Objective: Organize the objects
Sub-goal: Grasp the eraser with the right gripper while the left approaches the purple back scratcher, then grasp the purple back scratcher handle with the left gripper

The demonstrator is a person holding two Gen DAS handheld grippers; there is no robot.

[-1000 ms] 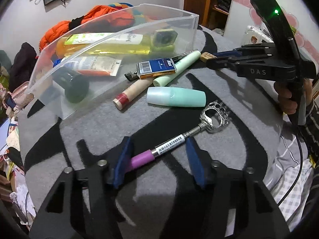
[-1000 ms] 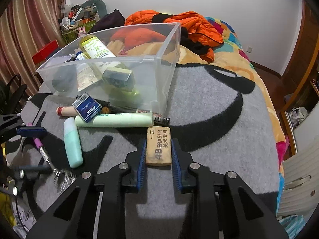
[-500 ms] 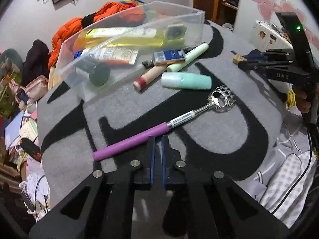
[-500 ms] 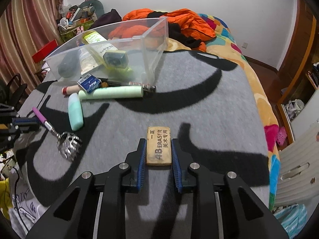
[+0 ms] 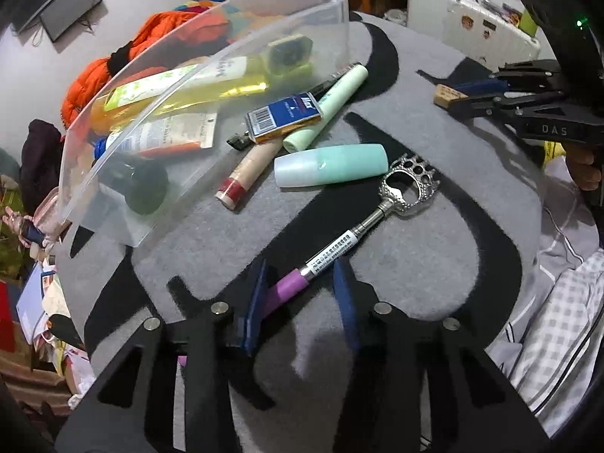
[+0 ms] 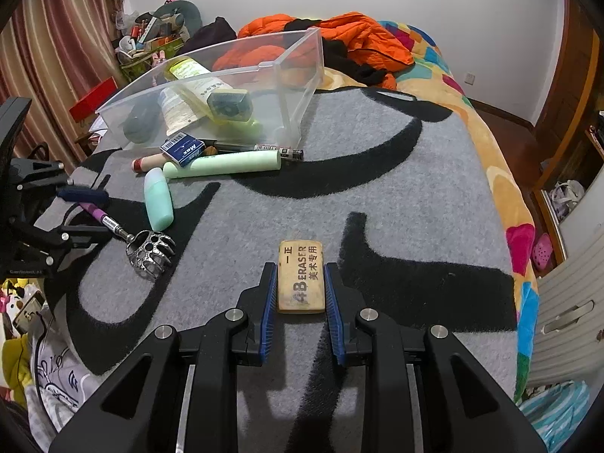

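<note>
Left gripper (image 5: 298,294): fingers spread wide, astride the purple handle of the back scratcher (image 5: 362,222) on the grey blanket (image 5: 415,264).
Right gripper (image 6: 301,294): clamped on the eraser (image 6: 301,275), above the blanket.
Clear bin (image 6: 294,75): ahead, holding bottles.

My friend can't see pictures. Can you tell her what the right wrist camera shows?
The right gripper holds a tan eraser above a grey and black blanket. Further back, a clear bin holds bottles, with tubes and a metal back scratcher lying nearby.
</note>
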